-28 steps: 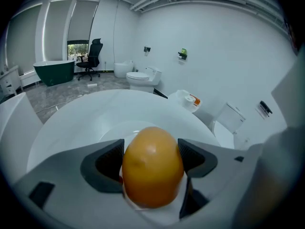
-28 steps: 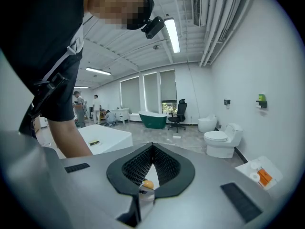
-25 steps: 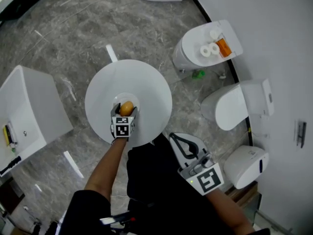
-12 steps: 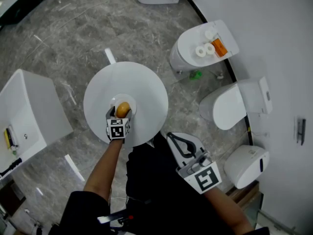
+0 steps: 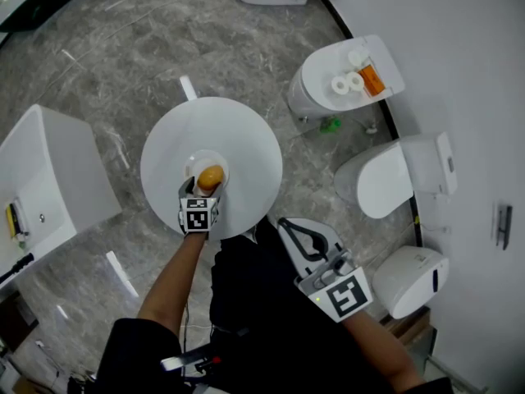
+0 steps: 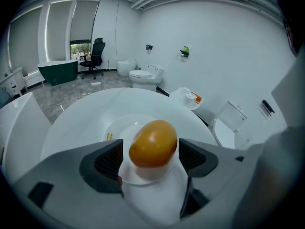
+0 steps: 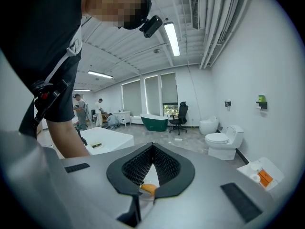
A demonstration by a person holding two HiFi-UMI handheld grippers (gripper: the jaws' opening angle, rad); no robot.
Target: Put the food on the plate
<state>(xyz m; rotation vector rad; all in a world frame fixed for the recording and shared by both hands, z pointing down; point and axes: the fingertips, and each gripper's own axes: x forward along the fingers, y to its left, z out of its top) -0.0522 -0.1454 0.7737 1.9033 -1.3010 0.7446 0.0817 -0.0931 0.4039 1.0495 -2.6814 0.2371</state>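
from overhead, the round white table (image 5: 246,142) stood alone on the grey floor (image 5: 107,64), its rim clear all the way round. a white tub (image 5: 49,179) lay well off to its left and two toilets (image 5: 385,179) off to its right, so there was open floor on both sides. the plate (image 5: 193,161) sat left of the table's middle, nearer the person's edge, with bare tabletop beyond it and to its right. the food (image 5: 210,175), a smooth orange-yellow lump, lay on the plate. the left gripper (image 5: 207,194) reached in over the near rim with its tips at either side of the food. the right gripper (image 5: 289,226) hung back off the table, close to the person's body.

in the left gripper view, the jaws stood apart with the food between them. a sliver of white showed between the left pad (image 6: 110,160) and the food. the right pad came right up beside it, and i could not tell whether it touched. the far table edge curved behind, with a chair (image 6: 95,51) and a green bath (image 6: 57,72) well beyond.

in the right gripper view, the jaws met at their tips and gripped nothing. a speck of orange showed through the gap below the tips. the person's arm (image 7: 66,128) filled the left side.
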